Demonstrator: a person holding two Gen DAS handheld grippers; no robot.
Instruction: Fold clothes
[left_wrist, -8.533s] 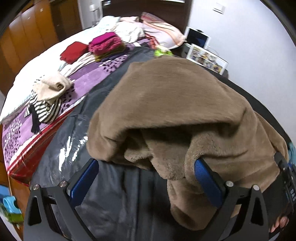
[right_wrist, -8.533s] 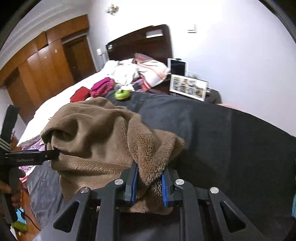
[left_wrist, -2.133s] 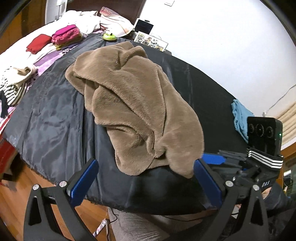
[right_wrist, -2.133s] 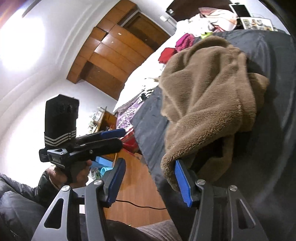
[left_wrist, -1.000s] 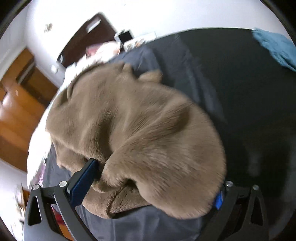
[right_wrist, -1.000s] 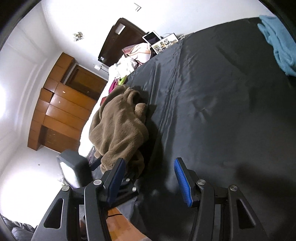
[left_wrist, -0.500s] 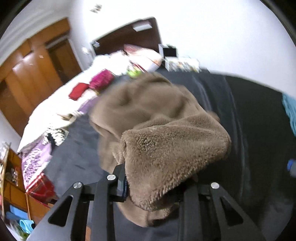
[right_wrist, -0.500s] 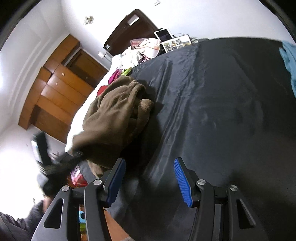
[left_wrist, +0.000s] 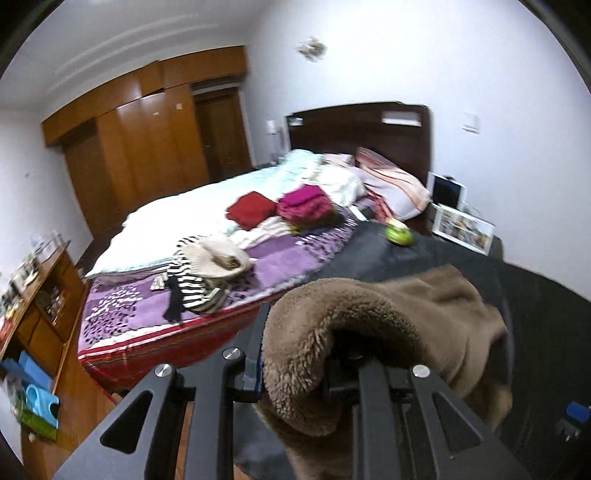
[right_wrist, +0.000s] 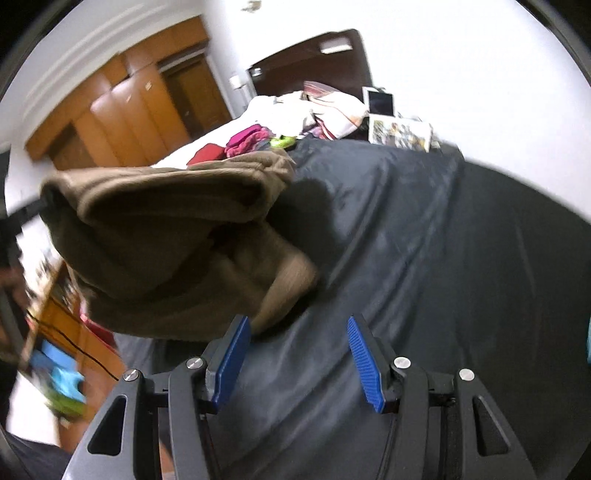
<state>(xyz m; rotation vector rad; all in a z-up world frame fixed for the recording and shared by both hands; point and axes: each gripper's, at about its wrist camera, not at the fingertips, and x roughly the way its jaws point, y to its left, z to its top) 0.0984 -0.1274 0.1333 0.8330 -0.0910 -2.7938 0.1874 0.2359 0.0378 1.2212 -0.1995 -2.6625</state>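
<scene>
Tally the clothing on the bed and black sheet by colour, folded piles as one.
Brown: 1, fleece
Red: 1, folded garment
Magenta: 1, folded pile
Striped black-white: 1, top
Cream: 1, garment
Total: 5

I cannot see my left gripper's (left_wrist: 299, 354) right pad, buried in brown fleece (left_wrist: 373, 328); floor clutter (right_wrist: 61, 387) too blurred to identify.
</scene>
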